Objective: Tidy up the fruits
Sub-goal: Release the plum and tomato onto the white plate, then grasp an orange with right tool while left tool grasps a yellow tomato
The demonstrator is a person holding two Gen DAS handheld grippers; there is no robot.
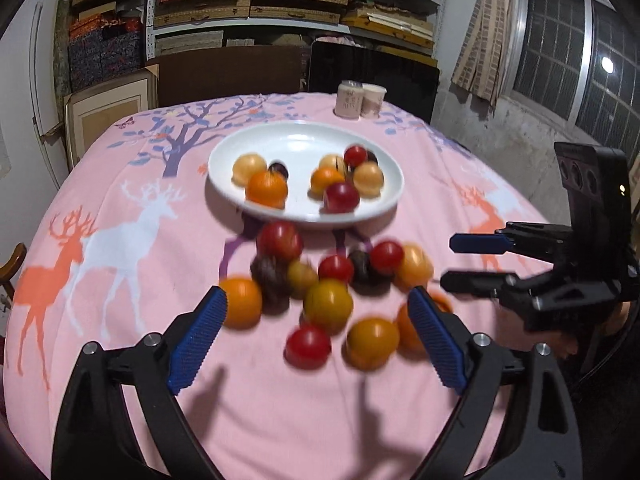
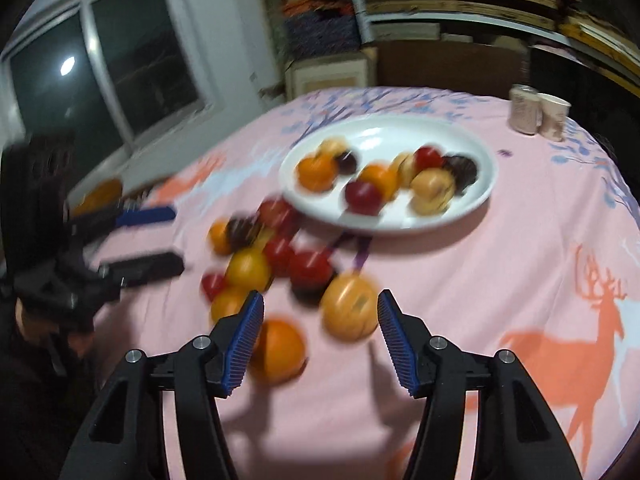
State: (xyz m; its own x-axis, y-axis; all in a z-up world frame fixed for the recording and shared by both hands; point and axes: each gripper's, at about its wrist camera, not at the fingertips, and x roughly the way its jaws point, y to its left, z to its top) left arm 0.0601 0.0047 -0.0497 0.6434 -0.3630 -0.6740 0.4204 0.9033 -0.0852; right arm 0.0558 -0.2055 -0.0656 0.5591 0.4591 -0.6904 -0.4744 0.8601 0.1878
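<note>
A white plate (image 1: 300, 136) (image 2: 400, 128) on the pink deer-print cloth holds several fruits, among them an orange (image 1: 266, 189) and a red one (image 1: 341, 197). In front of it lies a loose pile of red, yellow, orange and dark fruits (image 1: 328, 304) (image 2: 248, 268). My left gripper (image 1: 317, 293) hovers open over the near side of the pile, nothing pressed between its pads. My right gripper (image 2: 320, 298) (image 1: 446, 260) is open too. A yellow-orange fruit (image 2: 350, 312) lies between its fingertips near the right pad, and an orange (image 2: 278, 350) lies by the left finger. The left gripper (image 2: 178, 240) shows at the far left of the right wrist view.
Two paper cups (image 1: 360, 100) (image 2: 538, 114) stand at the table's far edge. Dark chair backs (image 1: 372, 72) and shelves of boxes (image 1: 296, 0) rise behind the table. A window (image 1: 572, 64) is on the right wall. The round table drops away at both sides.
</note>
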